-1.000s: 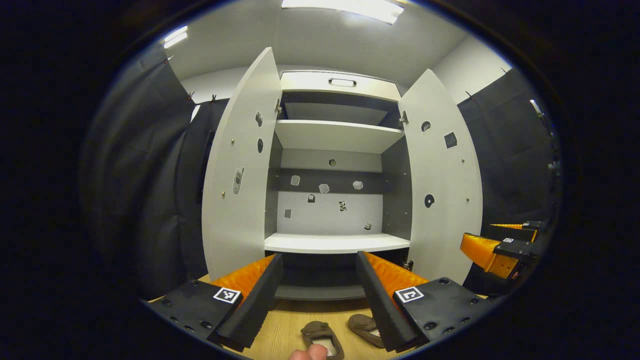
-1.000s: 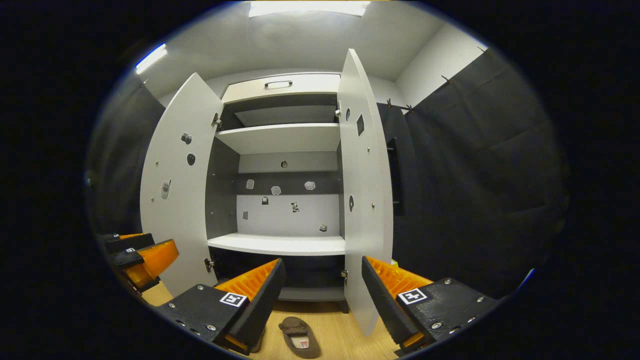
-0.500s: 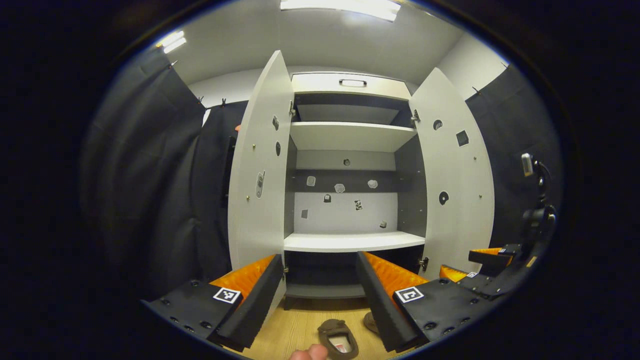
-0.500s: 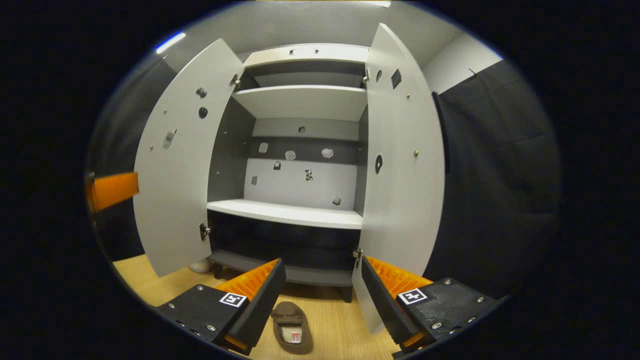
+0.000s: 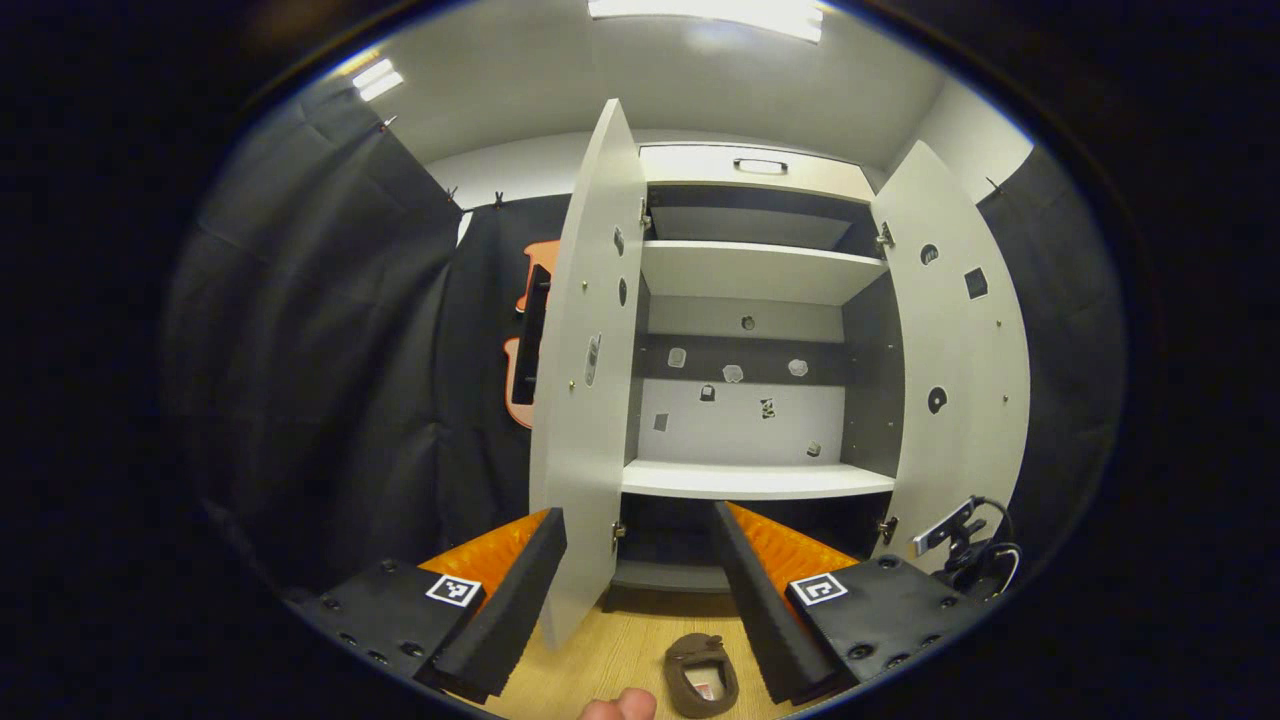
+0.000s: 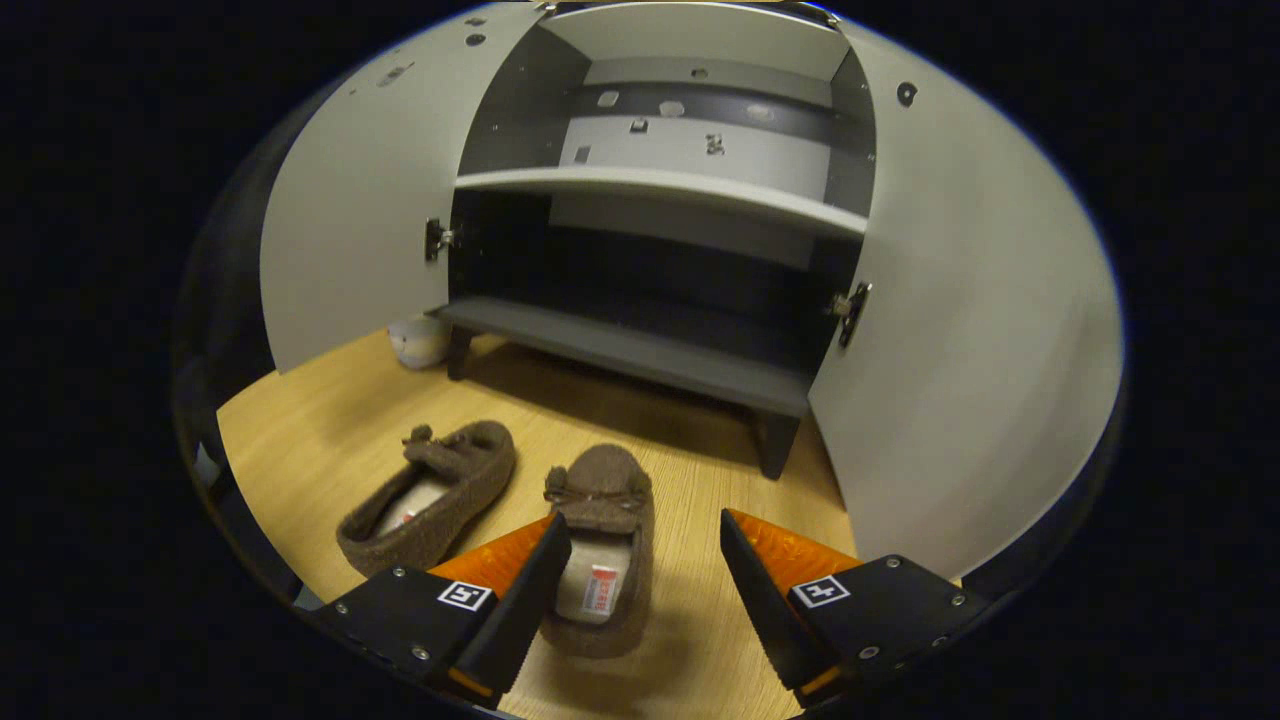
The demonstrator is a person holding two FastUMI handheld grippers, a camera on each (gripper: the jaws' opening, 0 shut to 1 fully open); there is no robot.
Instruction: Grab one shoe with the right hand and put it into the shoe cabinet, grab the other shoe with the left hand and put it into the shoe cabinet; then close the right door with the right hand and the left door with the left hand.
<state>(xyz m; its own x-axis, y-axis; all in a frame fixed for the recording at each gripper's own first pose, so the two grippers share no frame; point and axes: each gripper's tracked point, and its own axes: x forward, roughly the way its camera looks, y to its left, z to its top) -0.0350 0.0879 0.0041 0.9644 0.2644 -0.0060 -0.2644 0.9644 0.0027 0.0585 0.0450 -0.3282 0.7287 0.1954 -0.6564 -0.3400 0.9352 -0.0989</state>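
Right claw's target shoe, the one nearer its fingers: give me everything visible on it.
The brown slipper is fuzzy, moccasin-style, with a small bow across the top and a pale insole bearing a label. It lies flat on the wooden floor, toe toward the shoe cabinet, heel partly behind the left finger of the open right claw. Nothing grips it. The second slipper lies to its left, apart.

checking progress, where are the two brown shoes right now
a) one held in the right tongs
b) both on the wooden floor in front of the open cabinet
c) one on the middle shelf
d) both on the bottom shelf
b: both brown shoes lie on the wooden floor before the open cabinet; the right tongs are open above one.
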